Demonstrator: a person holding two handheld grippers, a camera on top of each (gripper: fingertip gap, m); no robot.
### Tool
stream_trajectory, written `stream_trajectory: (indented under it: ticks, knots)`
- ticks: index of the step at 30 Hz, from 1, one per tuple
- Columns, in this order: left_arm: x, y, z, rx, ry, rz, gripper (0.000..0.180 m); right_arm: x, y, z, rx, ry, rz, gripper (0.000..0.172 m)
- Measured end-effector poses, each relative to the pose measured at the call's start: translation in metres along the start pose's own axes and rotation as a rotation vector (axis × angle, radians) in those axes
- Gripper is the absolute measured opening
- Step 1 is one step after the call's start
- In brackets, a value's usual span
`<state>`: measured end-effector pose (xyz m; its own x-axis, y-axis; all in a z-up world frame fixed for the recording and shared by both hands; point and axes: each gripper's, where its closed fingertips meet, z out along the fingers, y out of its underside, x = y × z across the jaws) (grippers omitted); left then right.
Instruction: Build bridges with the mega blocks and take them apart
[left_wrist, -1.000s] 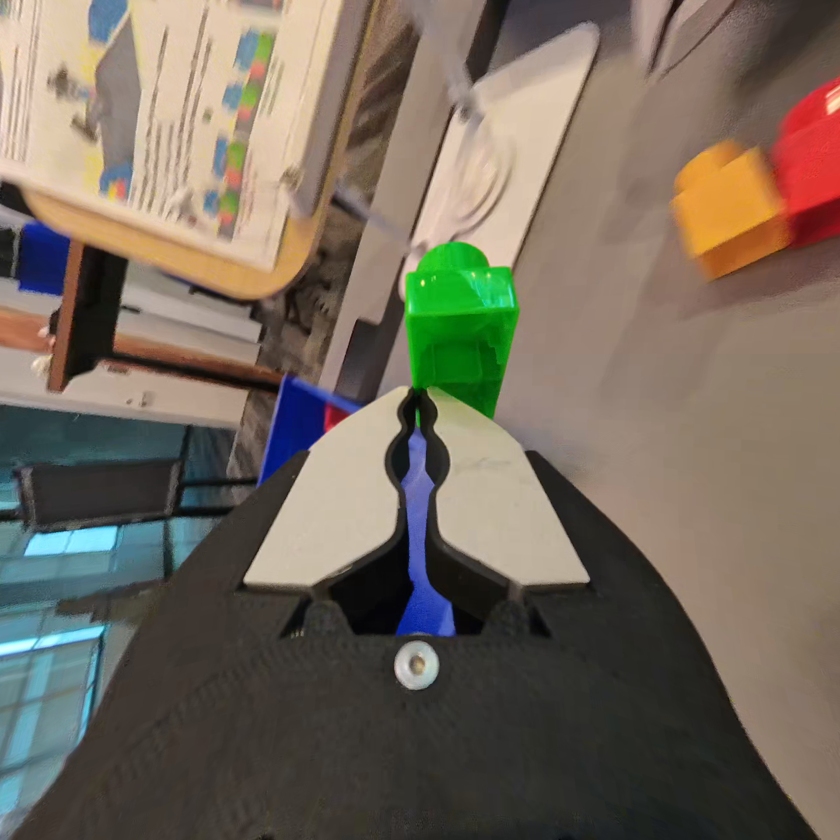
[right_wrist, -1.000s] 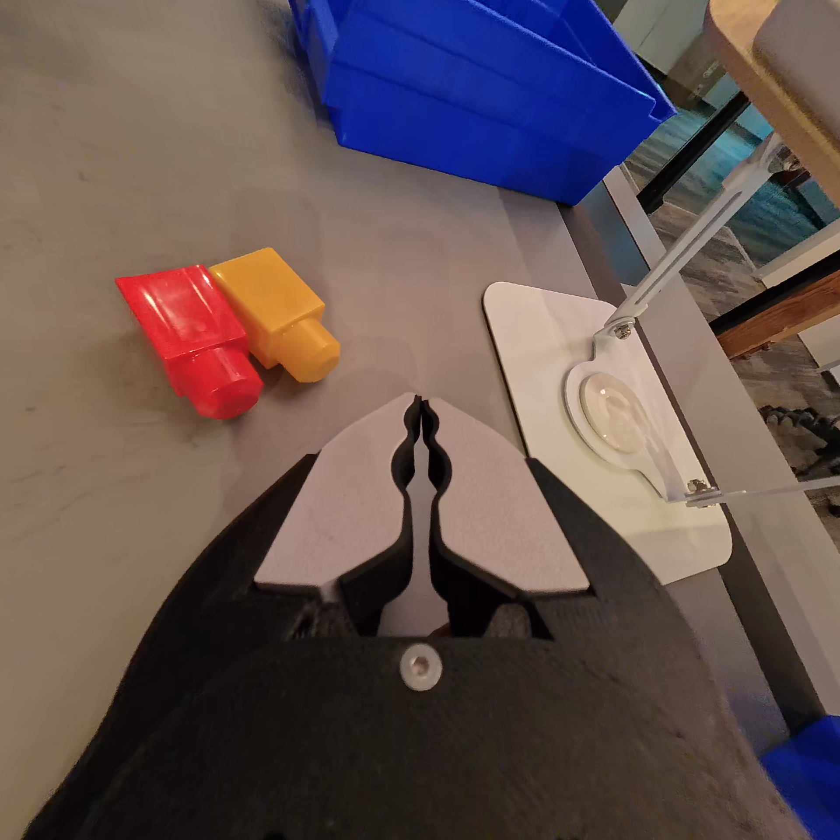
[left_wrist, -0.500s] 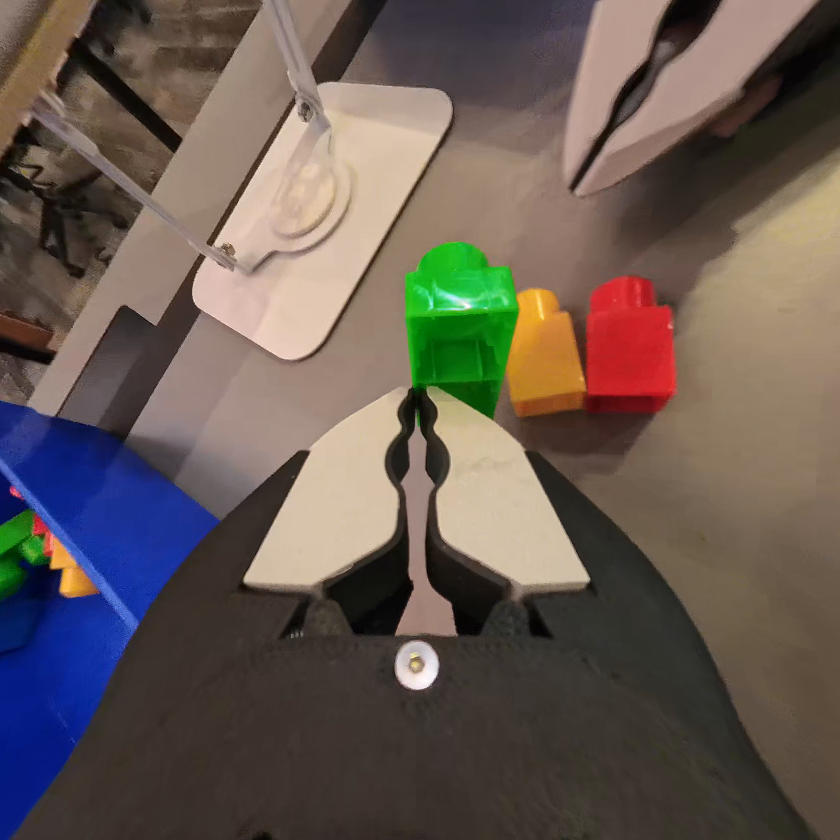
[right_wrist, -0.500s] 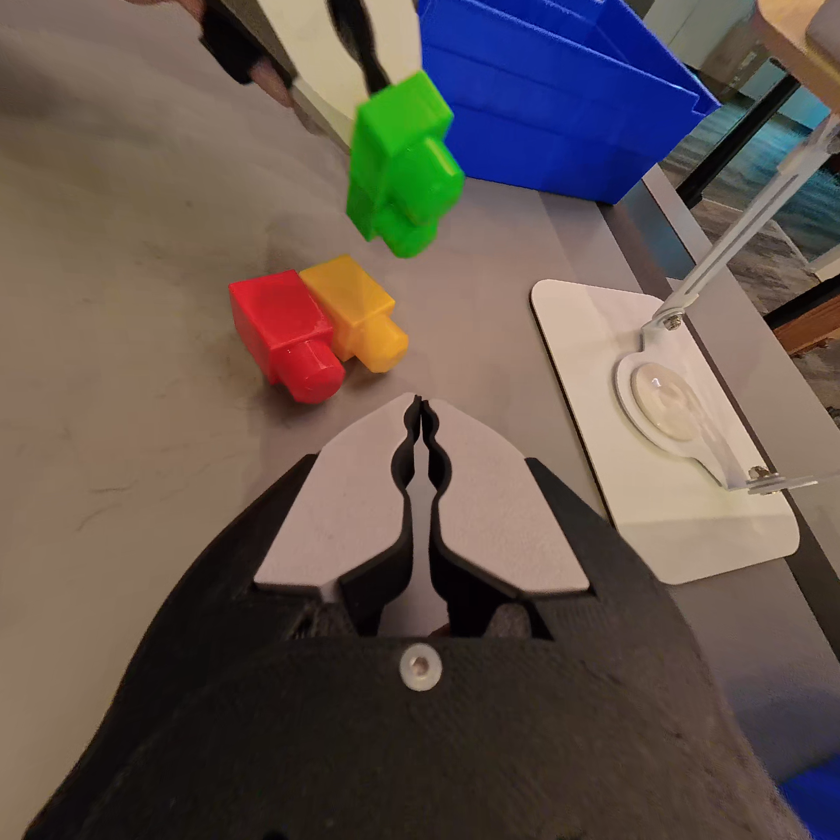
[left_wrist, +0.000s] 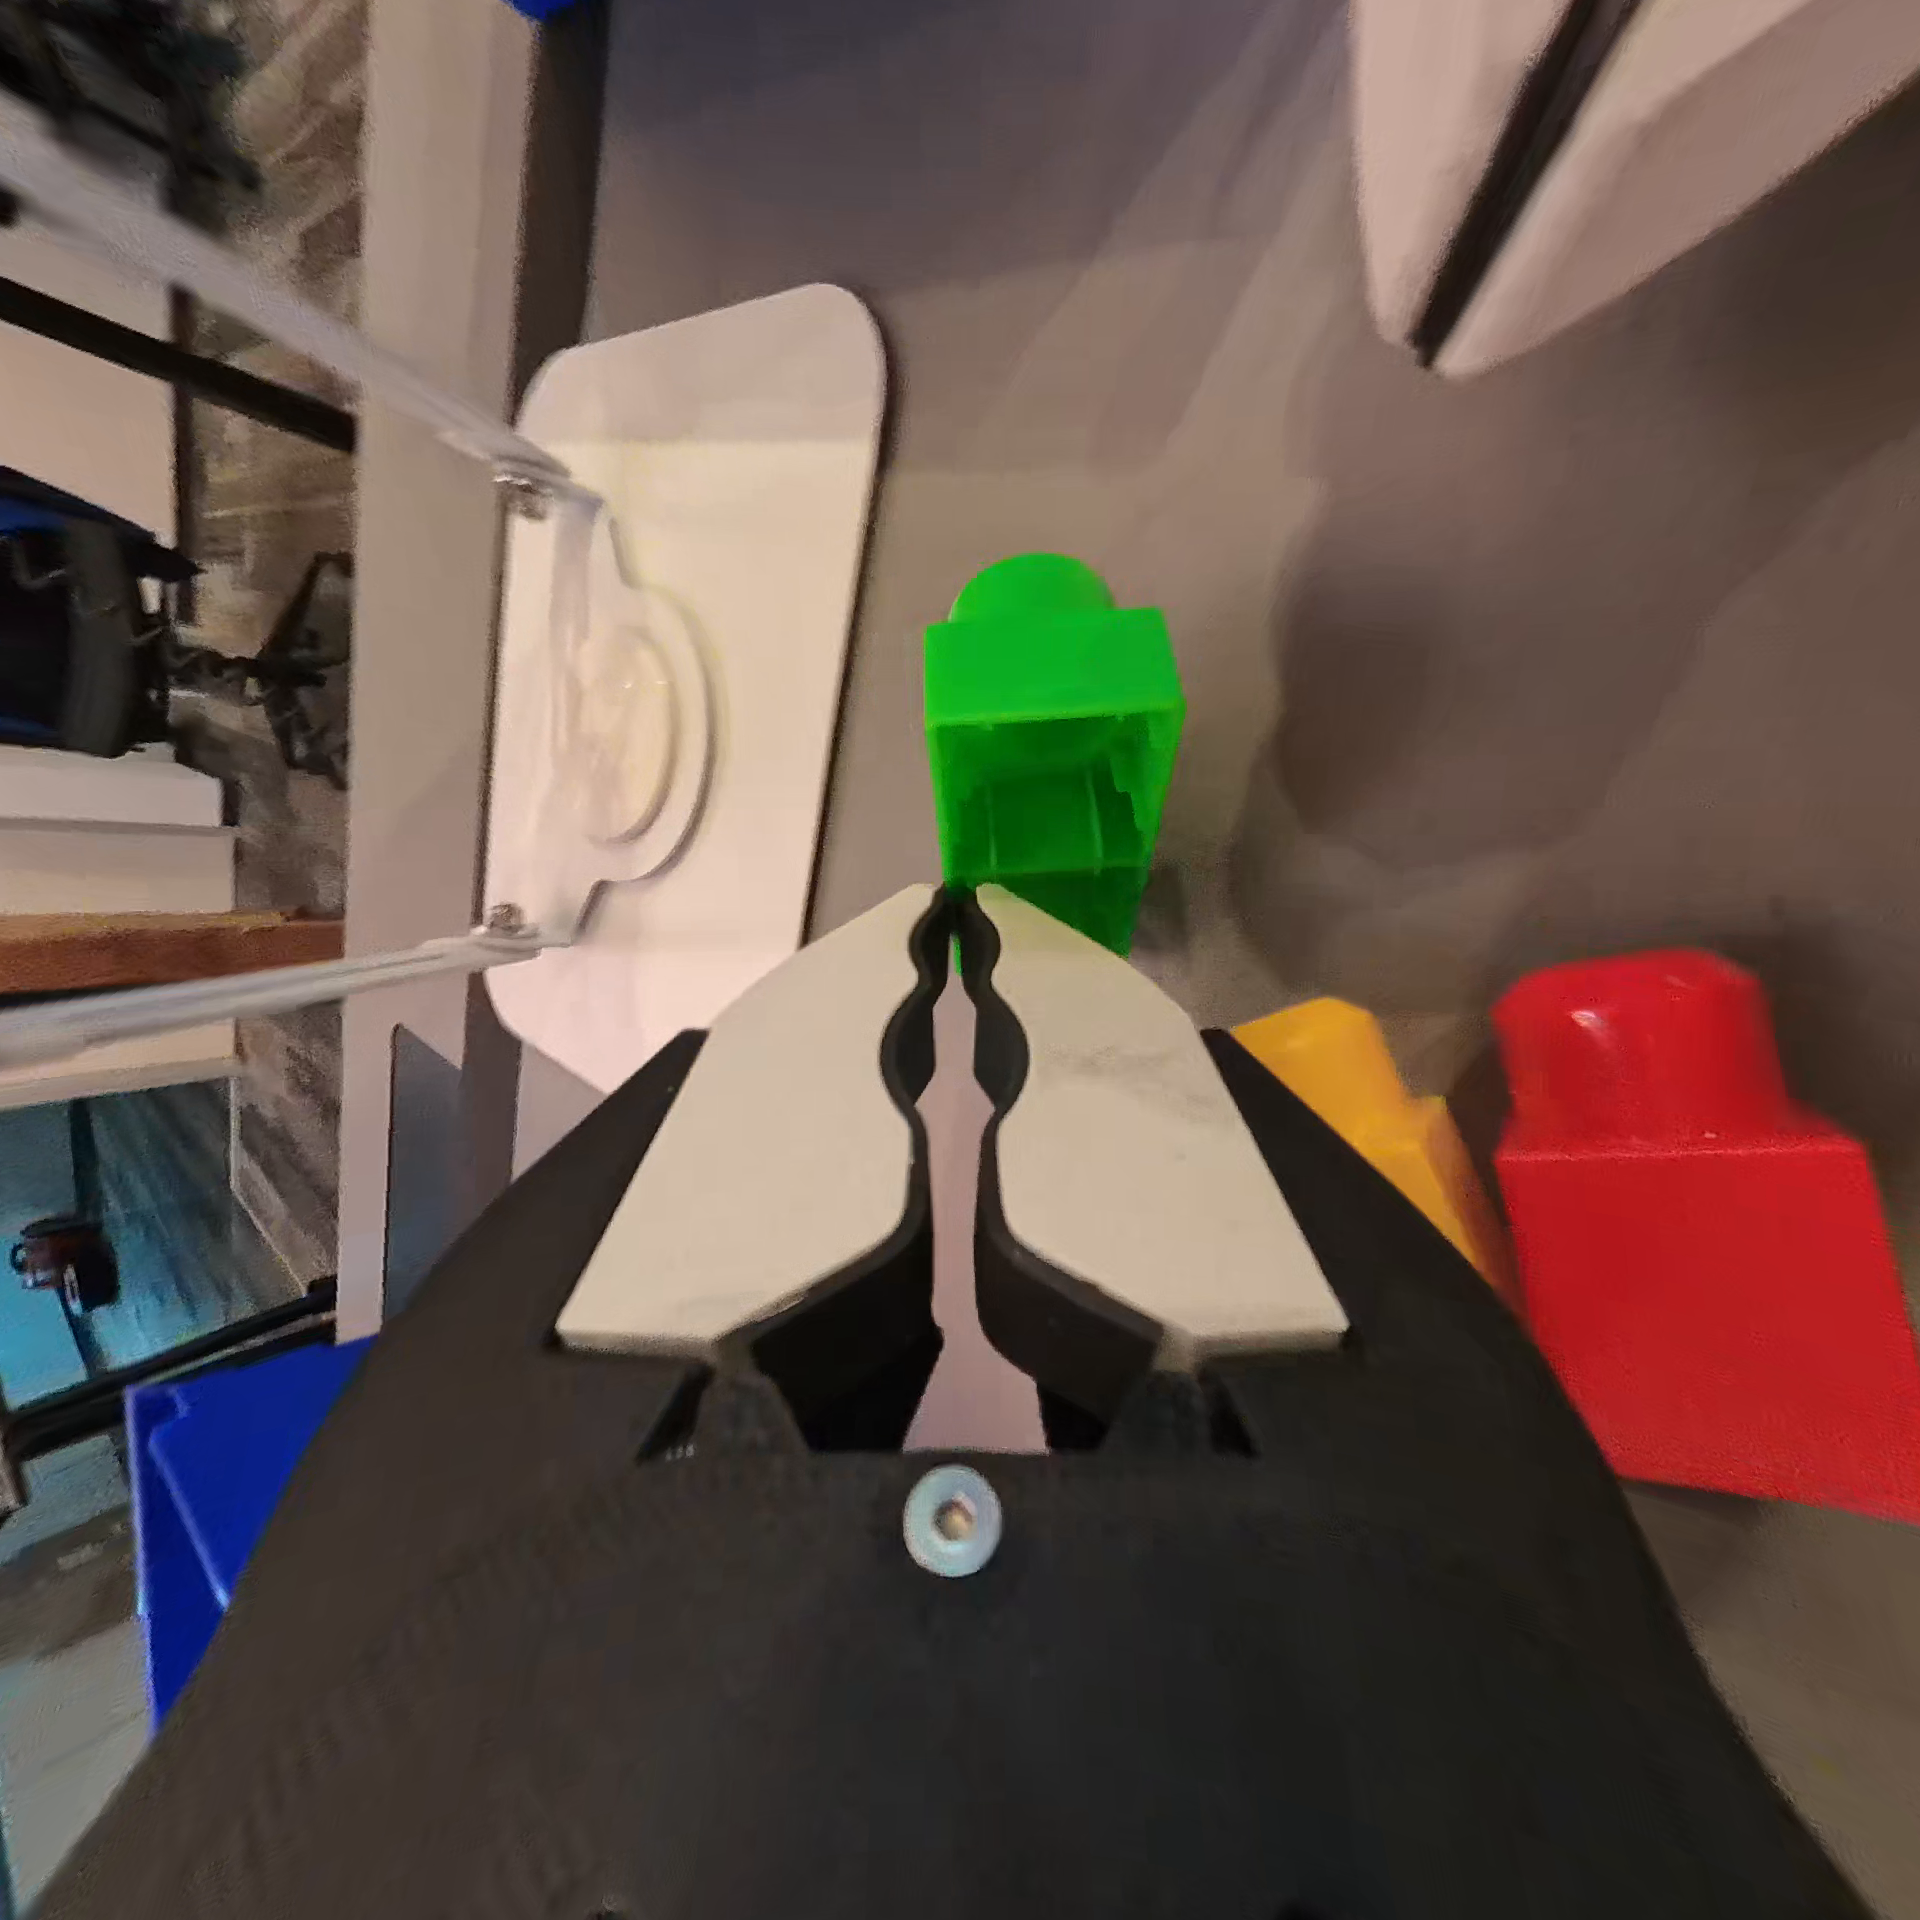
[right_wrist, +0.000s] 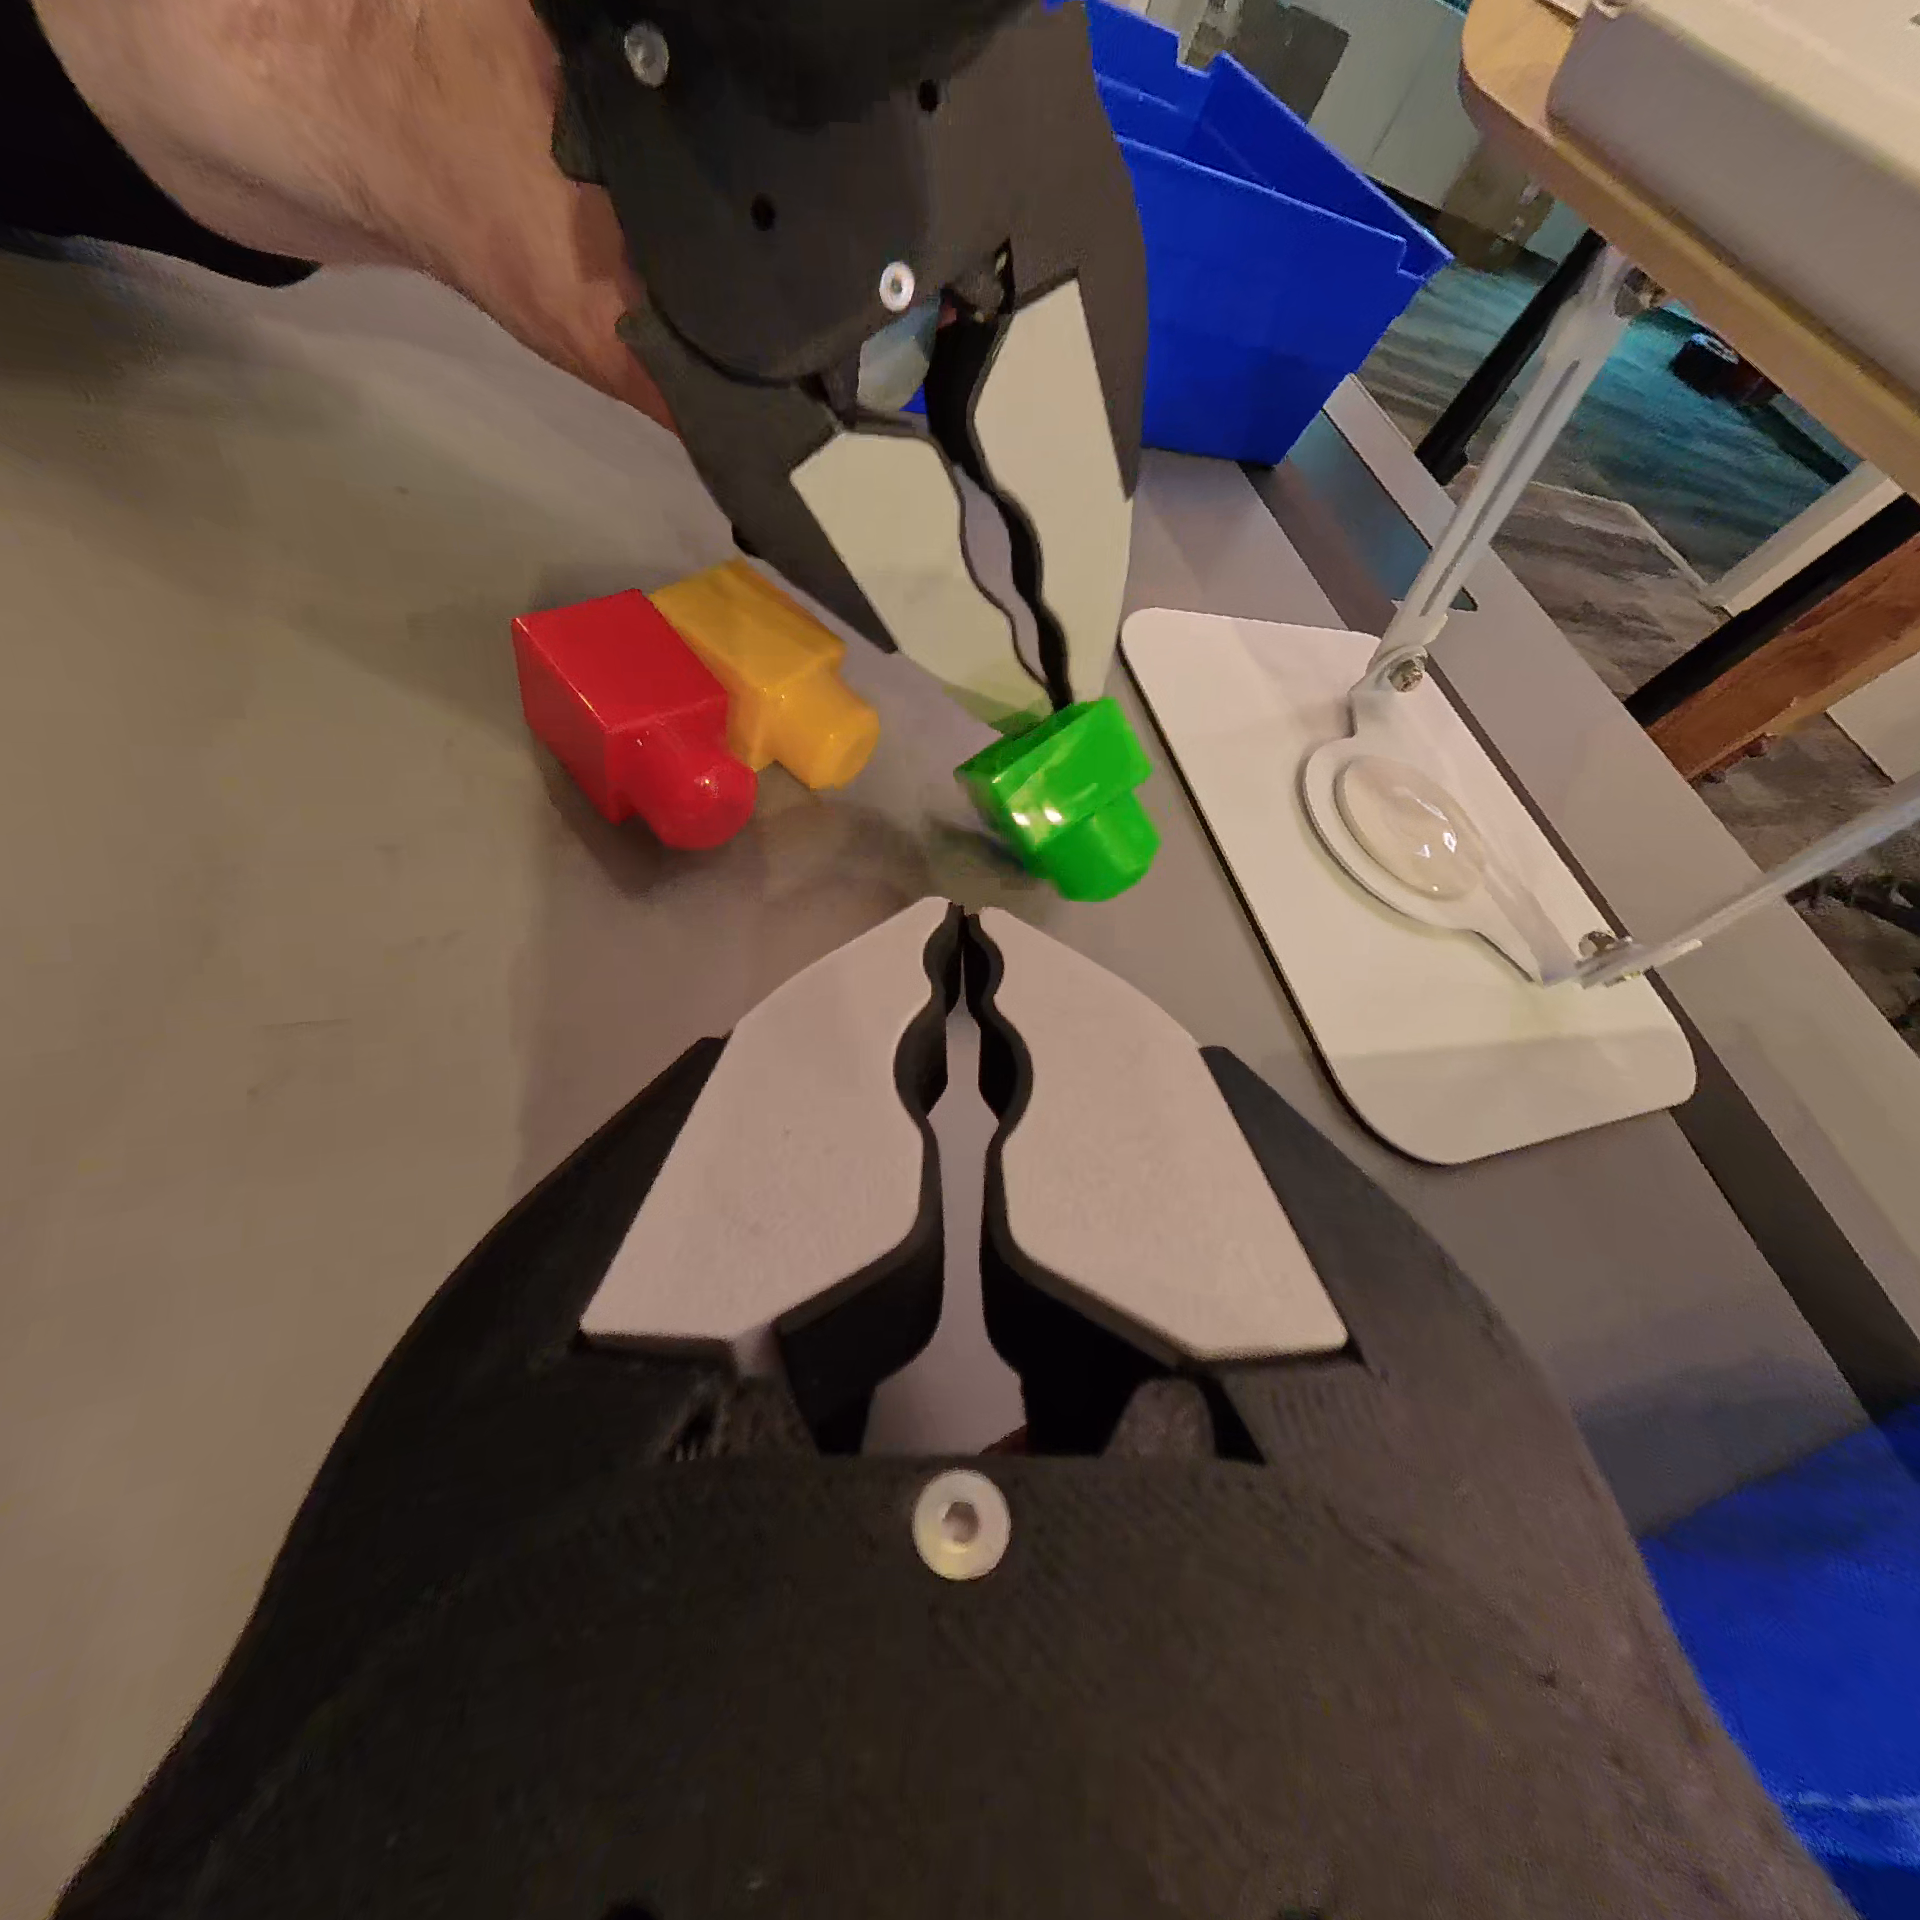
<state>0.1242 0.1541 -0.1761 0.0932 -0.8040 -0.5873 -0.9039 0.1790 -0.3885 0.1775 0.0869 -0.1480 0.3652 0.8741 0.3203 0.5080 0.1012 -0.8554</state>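
The left tongs (right_wrist: 1049, 691) have swung down to the counter (right_wrist: 312, 987), pinching the green block (right_wrist: 1060, 795) by its rim, stud toward the empty, closed right tongs (right_wrist: 961, 914).

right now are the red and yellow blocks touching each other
Touching. The right wrist view shows the red block and yellow block lying side by side on the grey table, their flat sides flush with no table visible between them.

Green block (right_wrist: 1060, 795); red block (right_wrist: 623, 691) at its 9 o'clock, yellow block (right_wrist: 774, 681) between. Grey counter (right_wrist: 260, 935), blue bins (right_wrist: 1247, 281), white plate (right_wrist: 1382, 997), black tools with grey fingers (right_wrist: 821, 1153).
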Motion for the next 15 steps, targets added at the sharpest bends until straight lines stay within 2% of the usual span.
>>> stream_trajectory:
  ticks: [4,6,11,15]
  knots:
    - [0.007,-0.006,-0.001,0.01,0.064,0.007,0.003,0.002,0.005,-0.004,-0.01,0.007,0.007,0.0]
    - [0.006,-0.009,-0.004,0.045,0.076,-0.003,0.012,0.002,0.005,-0.004,-0.01,0.008,0.01,0.0]
    - [0.001,-0.006,-0.015,0.079,0.095,-0.068,0.027,0.002,0.006,-0.004,-0.013,0.003,0.013,0.0]
    - [-0.003,0.001,-0.038,0.156,0.116,-0.17,0.03,0.002,0.007,-0.004,-0.014,0.0,0.013,0.0]
